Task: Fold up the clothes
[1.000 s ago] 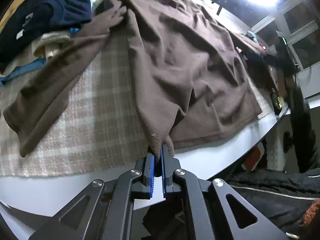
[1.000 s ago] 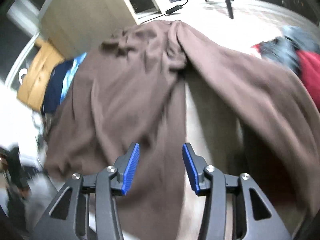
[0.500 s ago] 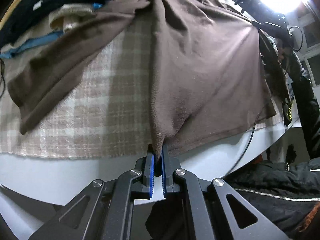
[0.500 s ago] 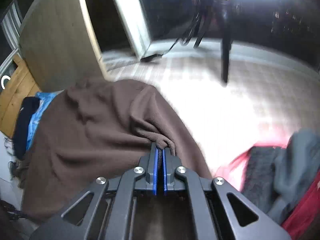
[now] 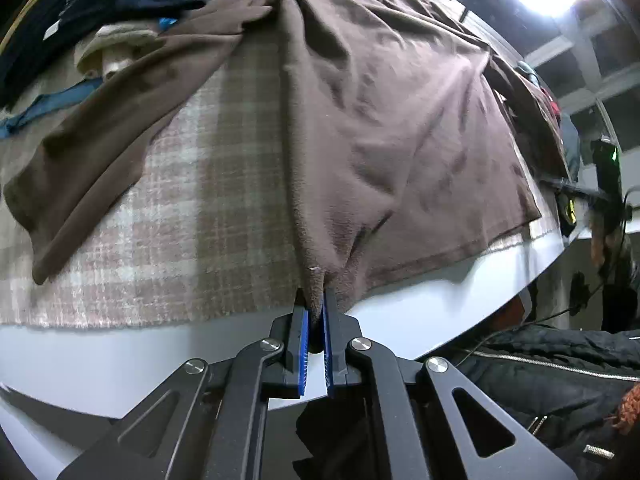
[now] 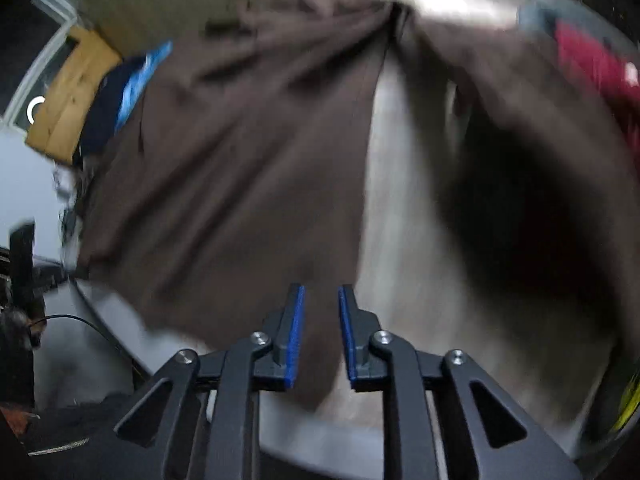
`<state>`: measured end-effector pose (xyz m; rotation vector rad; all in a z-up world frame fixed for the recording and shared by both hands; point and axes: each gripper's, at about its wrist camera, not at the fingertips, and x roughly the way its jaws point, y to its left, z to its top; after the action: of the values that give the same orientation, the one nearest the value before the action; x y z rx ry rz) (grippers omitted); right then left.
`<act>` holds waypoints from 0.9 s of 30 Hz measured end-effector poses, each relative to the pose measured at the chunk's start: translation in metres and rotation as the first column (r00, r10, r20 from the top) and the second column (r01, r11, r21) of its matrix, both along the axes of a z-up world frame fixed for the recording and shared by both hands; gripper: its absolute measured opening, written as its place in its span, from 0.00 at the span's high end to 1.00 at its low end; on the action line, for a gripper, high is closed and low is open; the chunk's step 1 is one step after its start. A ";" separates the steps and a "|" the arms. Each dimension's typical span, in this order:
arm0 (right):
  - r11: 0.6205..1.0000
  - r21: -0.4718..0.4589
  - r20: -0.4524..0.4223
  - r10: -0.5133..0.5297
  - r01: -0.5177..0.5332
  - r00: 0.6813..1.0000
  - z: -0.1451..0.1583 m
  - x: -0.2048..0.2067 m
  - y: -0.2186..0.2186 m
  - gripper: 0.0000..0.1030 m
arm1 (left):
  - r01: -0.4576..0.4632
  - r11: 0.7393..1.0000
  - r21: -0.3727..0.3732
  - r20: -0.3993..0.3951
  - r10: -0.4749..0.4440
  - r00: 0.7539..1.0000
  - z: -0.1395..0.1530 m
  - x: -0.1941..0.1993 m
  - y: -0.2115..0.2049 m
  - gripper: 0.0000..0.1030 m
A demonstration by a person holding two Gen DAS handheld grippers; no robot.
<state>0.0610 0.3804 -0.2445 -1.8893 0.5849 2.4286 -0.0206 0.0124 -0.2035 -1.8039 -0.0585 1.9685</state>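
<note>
left gripper (image 5: pixel 315 312): nearest us, its jaws clenched on a bunched corner of the brown garment (image 5: pixel 392 120) at the near hem, just past the near edge of the surface (image 5: pixel 120 344)
right gripper (image 6: pixel 319 312): its jaws have just been opening; they stand parted with a gap and we see no cloth pinched between the blue pads (image 6: pixel 297 332) — the brown garment (image 6: pixel 240 160) lies below and beyond them, blurred
dark jacket (image 5: pixel 560 368): a person's zipped sleeve or body, low at the right of the left wrist view
brown garment: spread over the plaid cloth (image 5: pixel 192 220) that covers the surface, body toward the right, one long sleeve trailing out to the left
surface: pale and rounded, bare along its near rim
farther back, left: a heap of dark navy clothes (image 5: pixel 100 4) with a cream piece (image 5: pixel 112 48) and a blue strip (image 5: pixel 56 100) beside it
farther back, right: a red garment (image 6: pixel 592 64), blurred — beside the brown one's far sleeve
</note>
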 end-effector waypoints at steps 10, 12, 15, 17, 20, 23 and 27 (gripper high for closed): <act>0.981 0.174 0.064 0.076 -0.087 0.995 -0.021 0.009 -0.038 0.80 | 0.064 0.998 0.006 -0.031 -0.063 0.998 -0.003 0.004 0.019 0.95; 0.979 0.172 0.045 0.100 -0.106 0.994 -0.018 0.010 -0.038 0.95 | 0.062 0.998 0.009 -0.038 -0.062 0.997 -0.002 0.004 0.018 0.95; 0.995 0.092 -0.019 0.032 -0.030 0.999 0.005 0.023 -0.020 0.95 | 0.050 0.999 0.019 -0.060 -0.049 0.997 0.006 0.008 0.014 0.95; 0.997 0.023 -0.106 -0.066 0.069 0.992 0.038 0.048 0.004 0.96 | 0.047 0.998 0.051 -0.095 -0.043 0.995 0.022 0.015 0.015 0.95; 0.955 -0.175 -0.213 -0.274 0.240 0.938 0.064 0.094 0.046 0.99 | 0.072 0.995 0.066 -0.106 -0.065 0.992 0.024 0.022 0.020 0.95; 0.936 -0.195 -0.110 -0.319 0.294 0.941 0.030 0.100 0.057 0.99 | 0.066 0.996 0.056 -0.075 -0.062 0.995 0.010 0.021 0.021 0.95; 0.941 -0.170 -0.051 -0.306 0.293 0.951 0.010 0.086 0.051 0.98 | 0.054 0.996 0.069 -0.033 -0.052 0.998 -0.005 0.020 0.017 0.95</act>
<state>0.1468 0.4311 -0.2349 -1.6160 1.0188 2.3224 -0.0010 0.0293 -0.2082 -1.7129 -0.0672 1.9332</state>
